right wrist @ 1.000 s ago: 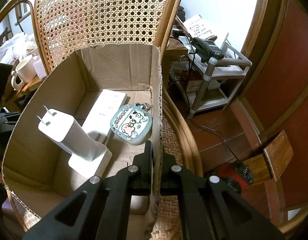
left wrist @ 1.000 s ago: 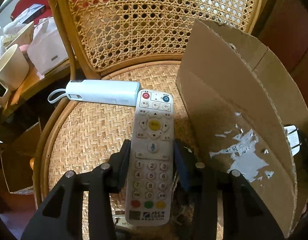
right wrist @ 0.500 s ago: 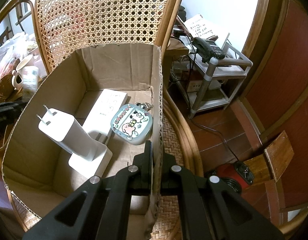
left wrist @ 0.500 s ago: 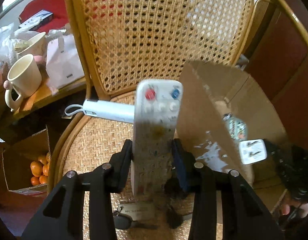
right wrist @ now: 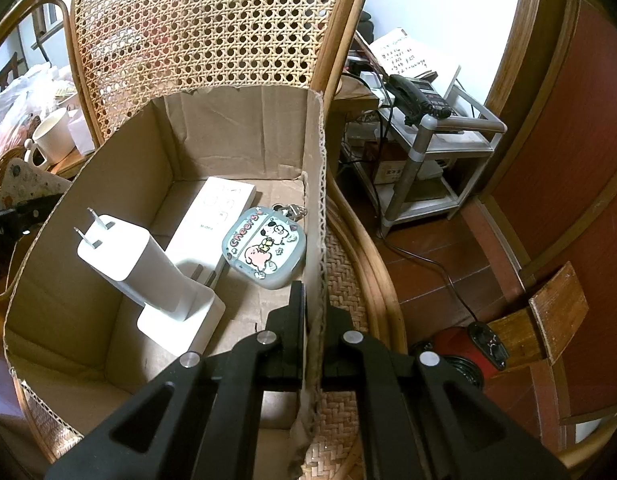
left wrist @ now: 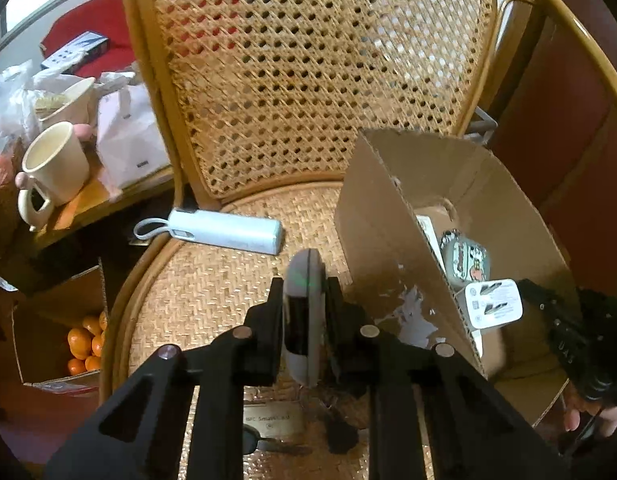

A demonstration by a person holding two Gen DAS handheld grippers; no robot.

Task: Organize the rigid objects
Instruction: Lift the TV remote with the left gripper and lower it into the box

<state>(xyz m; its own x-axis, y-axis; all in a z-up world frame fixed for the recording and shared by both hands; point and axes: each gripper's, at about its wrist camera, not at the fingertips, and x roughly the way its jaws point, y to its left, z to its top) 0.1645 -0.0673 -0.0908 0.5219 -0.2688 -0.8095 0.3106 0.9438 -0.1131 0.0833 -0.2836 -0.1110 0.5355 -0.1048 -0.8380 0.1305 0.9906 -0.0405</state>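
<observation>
My left gripper [left wrist: 303, 300] holds a white remote control [left wrist: 304, 276] edge-on above the woven chair seat [left wrist: 212, 288]; its jaws are closing on the remote's thin sides. A light blue power bank [left wrist: 228, 232] lies on the seat behind it. To the right stands a cardboard box [left wrist: 388, 240]. My right gripper [right wrist: 313, 300] is shut on the box's right wall [right wrist: 320, 200]. Inside the box are a white plug charger [right wrist: 124, 256], a flat white remote-like device [right wrist: 216, 216] and a cartoon "Cheers" case [right wrist: 264, 248].
A cream mug [left wrist: 54, 168] and bags sit on a side table to the left. Below it is a carton of oranges [left wrist: 84, 340]. A card [left wrist: 268, 420] and a key lie on the seat's front. A metal stand with a telephone [right wrist: 420, 100] is right of the chair.
The left gripper rose with the remote, lifting it off the seat. The remote turned from face-up to edge-on and the jaws narrowed on it. The right gripper stayed on the box wall.
</observation>
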